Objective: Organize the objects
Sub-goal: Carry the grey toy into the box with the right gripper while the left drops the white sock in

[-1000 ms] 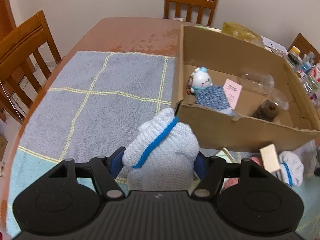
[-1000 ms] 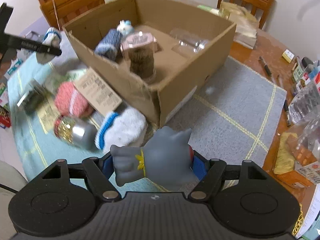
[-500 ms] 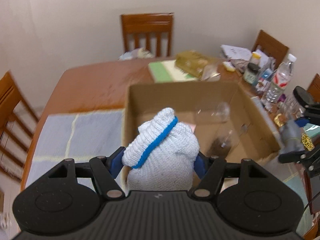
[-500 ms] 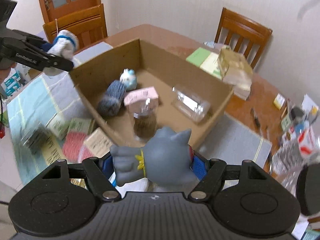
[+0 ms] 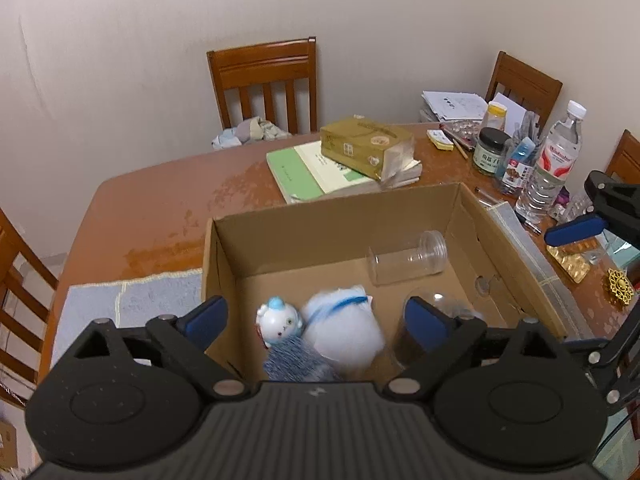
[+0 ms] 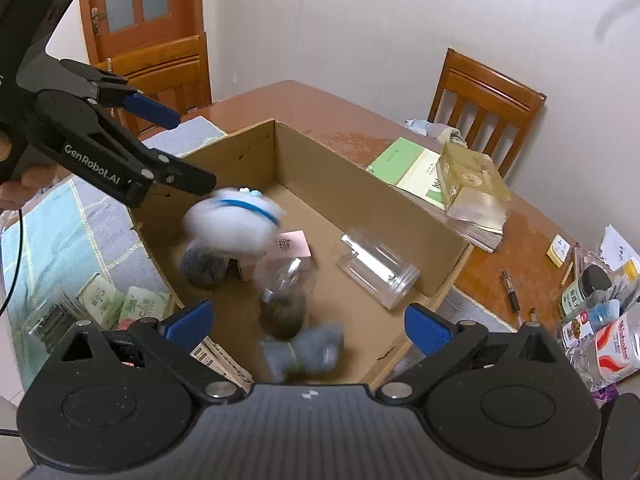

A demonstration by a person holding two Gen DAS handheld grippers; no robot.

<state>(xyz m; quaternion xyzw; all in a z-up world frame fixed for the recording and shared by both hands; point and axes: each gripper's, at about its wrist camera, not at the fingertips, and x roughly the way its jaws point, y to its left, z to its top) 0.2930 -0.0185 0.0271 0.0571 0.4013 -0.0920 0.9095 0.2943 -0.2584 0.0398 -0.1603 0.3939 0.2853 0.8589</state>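
Observation:
An open cardboard box (image 5: 332,204) (image 6: 360,168) lies under both grippers. My left gripper (image 5: 316,316) (image 6: 180,148) hangs over its near-left part, jaws opening. The white knitted ball with a blue band (image 5: 344,332) (image 6: 234,222) is blurred, free of the pads and dropping into the box. My right gripper (image 6: 308,322) hovers over the box's near corner, jaws opening wide. A blurred grey soft toy (image 6: 304,350) falls below it, clear of the pads. Inside lie a white figurine (image 5: 278,322), a clear jar (image 5: 406,256) (image 6: 378,270) and a pink card (image 6: 292,244).
Books and a gold packet (image 5: 366,148) sit behind the box. Bottles and jars (image 5: 556,164) crowd the table's right end. Green packets (image 6: 120,300) lie on the cloth left of the box. Wooden chairs (image 5: 264,80) ring the table.
Both grippers rose from beside the box to above it, then opened. The knitted ball left the left gripper and the grey toy left the right one; both are falling into the box.

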